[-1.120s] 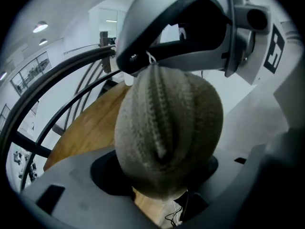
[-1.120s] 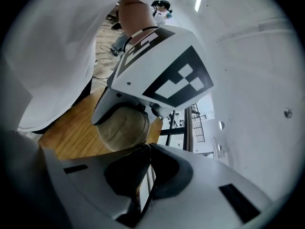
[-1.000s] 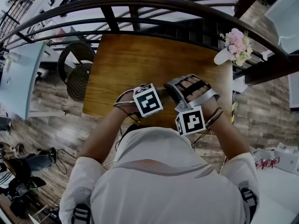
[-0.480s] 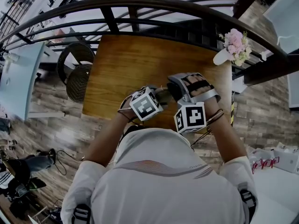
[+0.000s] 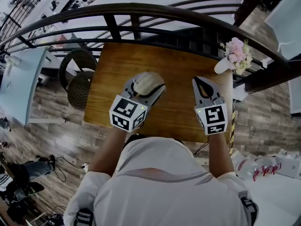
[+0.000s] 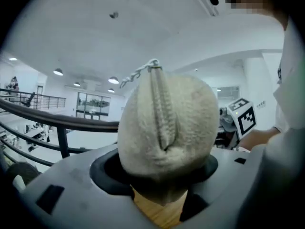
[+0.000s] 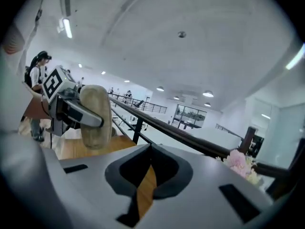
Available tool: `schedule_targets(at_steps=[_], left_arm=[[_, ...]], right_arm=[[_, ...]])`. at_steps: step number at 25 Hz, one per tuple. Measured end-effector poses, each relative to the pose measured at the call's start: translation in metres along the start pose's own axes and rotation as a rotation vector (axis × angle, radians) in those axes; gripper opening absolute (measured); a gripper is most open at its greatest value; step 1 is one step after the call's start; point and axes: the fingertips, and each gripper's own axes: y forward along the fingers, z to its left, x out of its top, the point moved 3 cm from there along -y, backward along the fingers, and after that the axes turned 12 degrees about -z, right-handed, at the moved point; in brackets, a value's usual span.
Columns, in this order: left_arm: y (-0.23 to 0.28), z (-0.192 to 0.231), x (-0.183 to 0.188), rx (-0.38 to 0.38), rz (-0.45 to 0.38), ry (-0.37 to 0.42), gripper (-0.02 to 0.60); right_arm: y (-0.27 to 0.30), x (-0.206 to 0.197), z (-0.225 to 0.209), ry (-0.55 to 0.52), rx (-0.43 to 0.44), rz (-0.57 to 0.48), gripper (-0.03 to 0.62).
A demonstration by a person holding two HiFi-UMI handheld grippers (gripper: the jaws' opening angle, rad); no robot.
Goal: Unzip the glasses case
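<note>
1. Grips the glasses case (image 5: 146, 84) (image 6: 167, 123) in the left gripper (image 5: 151, 82) (image 6: 164, 168), jaws spread wide, pads pressed on both fuzzy sides.
2. Shows the zipper (image 6: 159, 109) facing that gripper's camera, possibly parted slightly at the near end.
3. Holds the case above the wooden table (image 5: 178, 65), left of centre.
4. Has the right gripper (image 5: 203, 82) (image 7: 150, 151) pinched fully together on nothing, well apart to the right, near the flowers (image 5: 237, 46).
</note>
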Motion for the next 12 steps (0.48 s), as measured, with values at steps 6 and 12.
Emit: schedule_targets(at_steps=[6, 12], left_arm=[[-0.025, 0.029, 0.038, 0.186, -0.156, 0.056, 0.288], [-0.034, 0.039, 0.034, 0.238, -0.159, 0.031, 0.288]], right_arm=[[-0.017, -0.015, -0.030, 0.213, -0.113, -0.065, 0.051], [-0.030, -0.018, -0.042, 0.229, -0.200, -0.110, 0.051]])
